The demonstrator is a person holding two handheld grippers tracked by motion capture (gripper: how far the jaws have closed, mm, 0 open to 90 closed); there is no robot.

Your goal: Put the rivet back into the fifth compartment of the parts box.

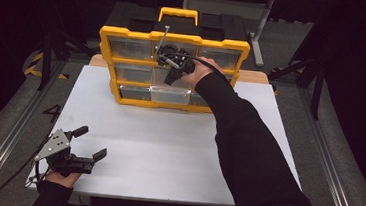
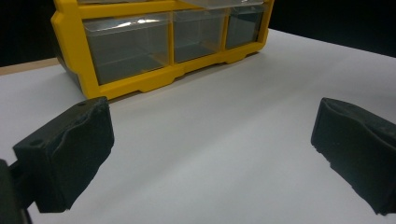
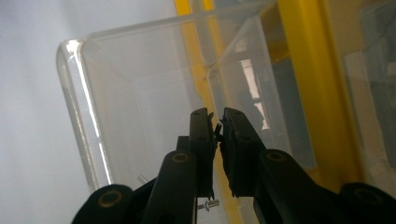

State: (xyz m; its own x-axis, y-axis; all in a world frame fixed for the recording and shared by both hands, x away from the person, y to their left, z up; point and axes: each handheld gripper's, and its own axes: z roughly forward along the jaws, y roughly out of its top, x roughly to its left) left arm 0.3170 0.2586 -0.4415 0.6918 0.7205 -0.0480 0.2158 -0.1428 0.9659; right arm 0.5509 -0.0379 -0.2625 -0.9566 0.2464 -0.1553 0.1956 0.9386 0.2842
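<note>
A yellow organizer [image 1: 106, 51] with clear drawers stands at the far side of the white table [image 1: 156, 151]. Its bottom middle drawer [image 1: 170, 96] is pulled out. My right gripper [image 1: 169, 78] hangs just above that drawer, pointing down into it. In the right gripper view its jaws [image 3: 217, 116] are shut over the clear drawer [image 3: 70, 56], with a tiny dark speck at the tips that I cannot identify. A small screw [image 3: 208, 204] lies in the drawer below. My left gripper [image 1: 90, 143] rests open at the near left of the table, its pads [image 2: 70, 154] wide apart over bare tabletop.
The organizer [image 2: 70, 51] has a yellow carry handle [image 1: 179, 13] on top. A wooden board edge [image 1: 253, 76] shows behind the white table. Dark floor and metal rails flank the table on both sides.
</note>
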